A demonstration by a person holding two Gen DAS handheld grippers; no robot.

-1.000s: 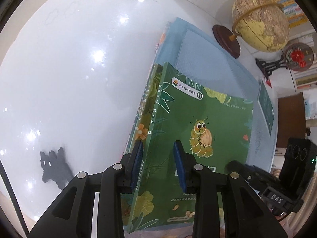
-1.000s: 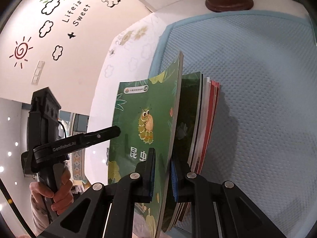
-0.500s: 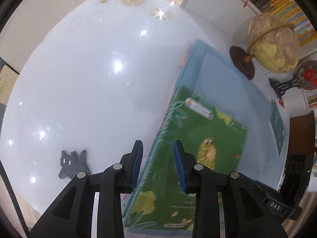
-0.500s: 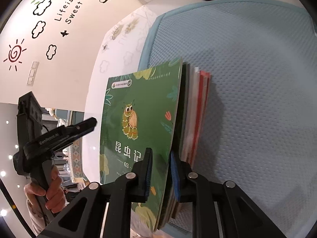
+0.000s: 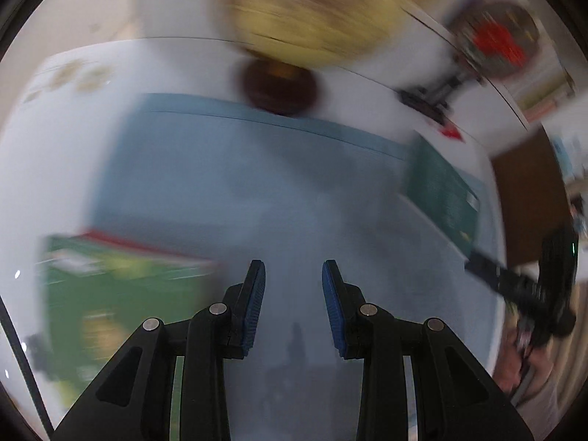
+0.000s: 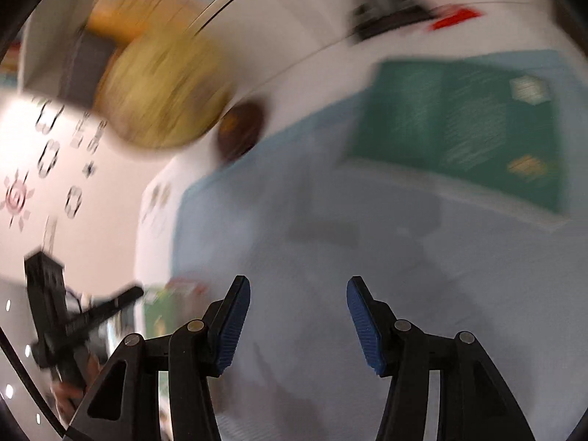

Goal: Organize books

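Both views heavily smeared; detail is poor.

Far left, left wrist view: stack of green books (image 5: 121, 305) lies flat at the left edge of the blue mat (image 5: 257, 183), beside and clear of the left gripper (image 5: 293, 305). Its jaws stand slightly parted, nothing between them, only mat beneath.

Centre: globe (image 5: 316, 11) on its dark round base at the mat's far edge.

Right: a dark green book (image 6: 463, 128) lies flat on the far right of the mat, well ahead of the right gripper (image 6: 298, 325) and to its right. These jaws have just been opening; they gape moderately wide, empty. The stack shows small at lower left of this view, behind the left jaw.

Risks, as judged: an approach to the single book at this pace could nudge it off the mat toward the worktop (image 5: 55, 128) edge. A flat, thin book gives the jaws little edge to catch; a shallow bite could slip. A wide swing could clip the globe.
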